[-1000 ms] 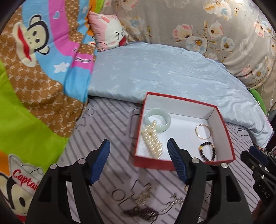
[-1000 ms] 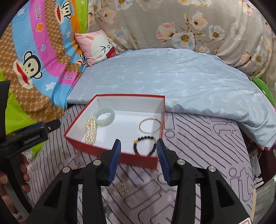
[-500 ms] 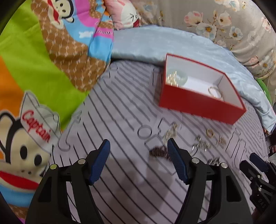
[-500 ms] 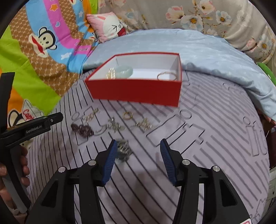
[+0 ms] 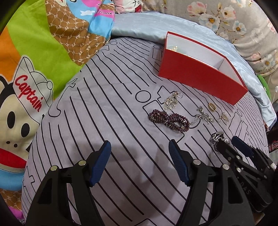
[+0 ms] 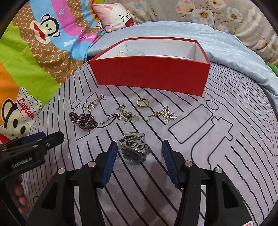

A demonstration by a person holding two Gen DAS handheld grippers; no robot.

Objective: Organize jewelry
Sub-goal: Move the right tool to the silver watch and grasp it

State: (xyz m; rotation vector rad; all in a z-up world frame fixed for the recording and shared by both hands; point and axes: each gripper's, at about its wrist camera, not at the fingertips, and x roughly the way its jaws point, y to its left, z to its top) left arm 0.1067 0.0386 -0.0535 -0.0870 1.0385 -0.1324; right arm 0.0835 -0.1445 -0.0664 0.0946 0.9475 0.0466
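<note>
A red box (image 6: 151, 76) with a white inside stands on the purple striped sheet; it also shows in the left wrist view (image 5: 199, 76). It holds pearls (image 6: 121, 53) and a pale green bangle (image 6: 135, 53). Loose on the sheet lie a dark red bead bracelet (image 6: 83, 120), a silver chain (image 6: 121, 115), a gold ring (image 6: 142, 103), two flower pieces (image 6: 167, 113) and a silver watch (image 6: 134, 147). My right gripper (image 6: 138, 160) is open, its fingers either side of the watch, just behind it. My left gripper (image 5: 139, 163) is open and empty, short of the bead bracelet (image 5: 169, 120).
A pale blue quilt (image 6: 173, 29) lies behind the box. A bright cartoon monkey blanket (image 5: 34, 60) covers the left side. A pink cushion (image 6: 114, 16) and a floral cover (image 6: 217, 12) lie at the back.
Both grippers have pulled back from over the box and come down low over the sheet. The right one now has the watch between its fingers; the loose jewelry is nearer.
</note>
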